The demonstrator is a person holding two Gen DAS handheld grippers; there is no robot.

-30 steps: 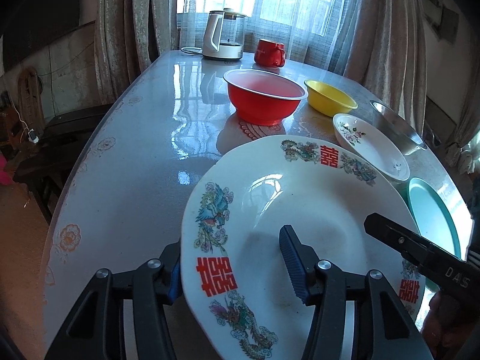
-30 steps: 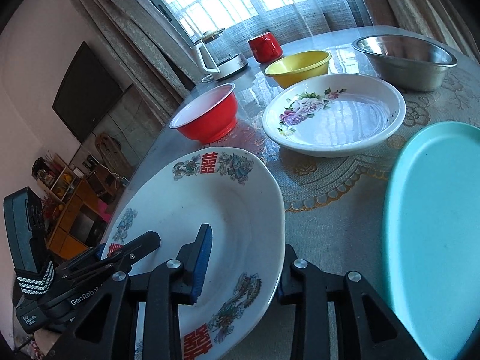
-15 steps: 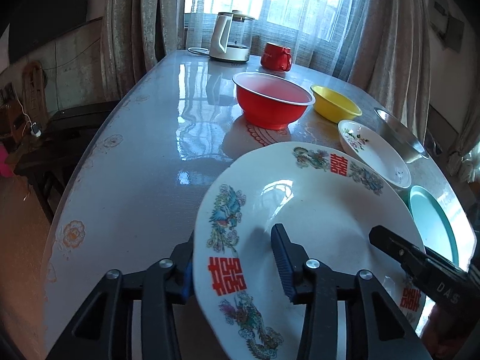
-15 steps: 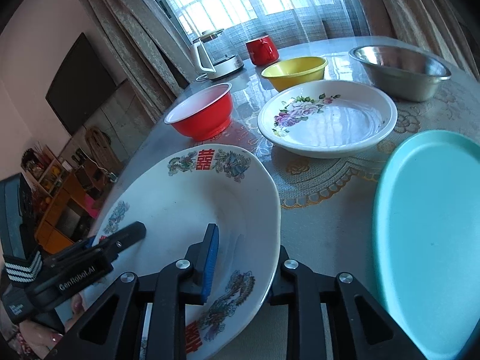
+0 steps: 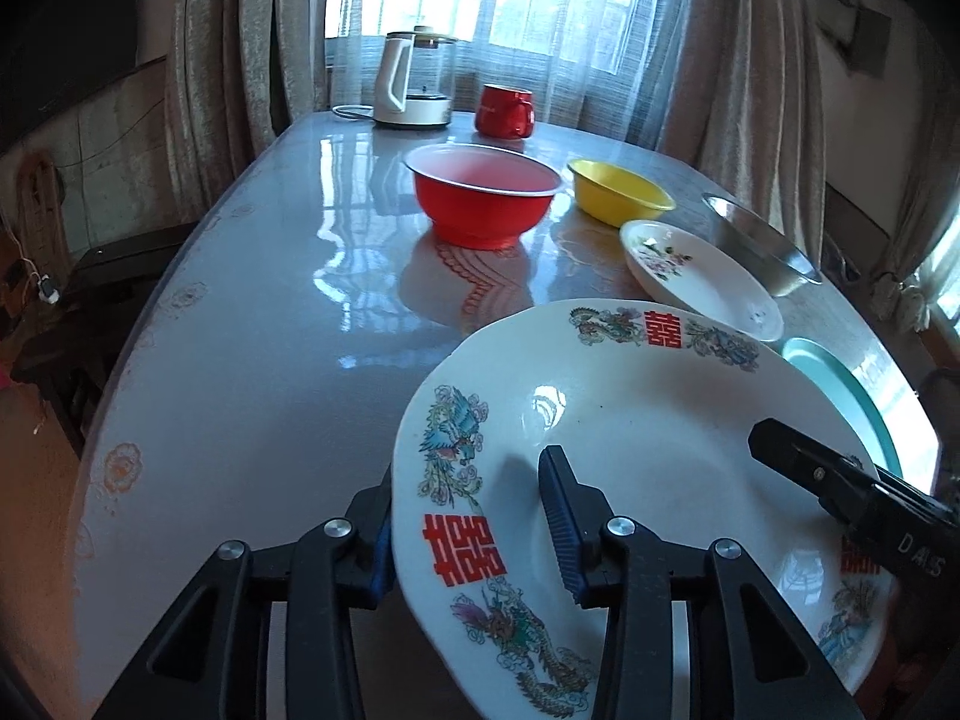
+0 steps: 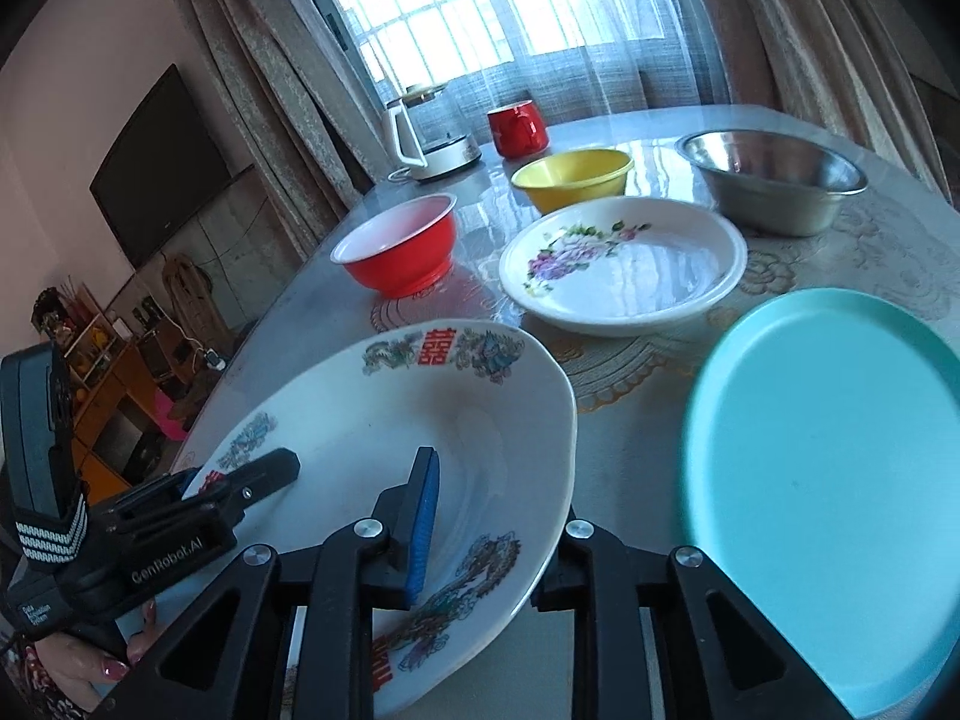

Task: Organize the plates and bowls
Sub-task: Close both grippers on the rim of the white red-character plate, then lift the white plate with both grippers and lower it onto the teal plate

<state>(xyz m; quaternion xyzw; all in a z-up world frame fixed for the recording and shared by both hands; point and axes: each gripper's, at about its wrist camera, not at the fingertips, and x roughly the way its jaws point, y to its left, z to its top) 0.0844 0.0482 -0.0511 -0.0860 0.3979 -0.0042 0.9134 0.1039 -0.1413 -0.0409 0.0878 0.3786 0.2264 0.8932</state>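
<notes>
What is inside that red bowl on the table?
The red bowl looks empty: in the left wrist view its pale inner wall shows down past the rim, with nothing sticking up. Its very bottom is hidden behind the near wall, so something small and flat could lie there.

Left gripper jaws closing in from wide apart to clamp the near-left rim of the dragon-and-phoenix plate, right gripper jaws tightening on its near-right rim, plate tilting slightly
</notes>
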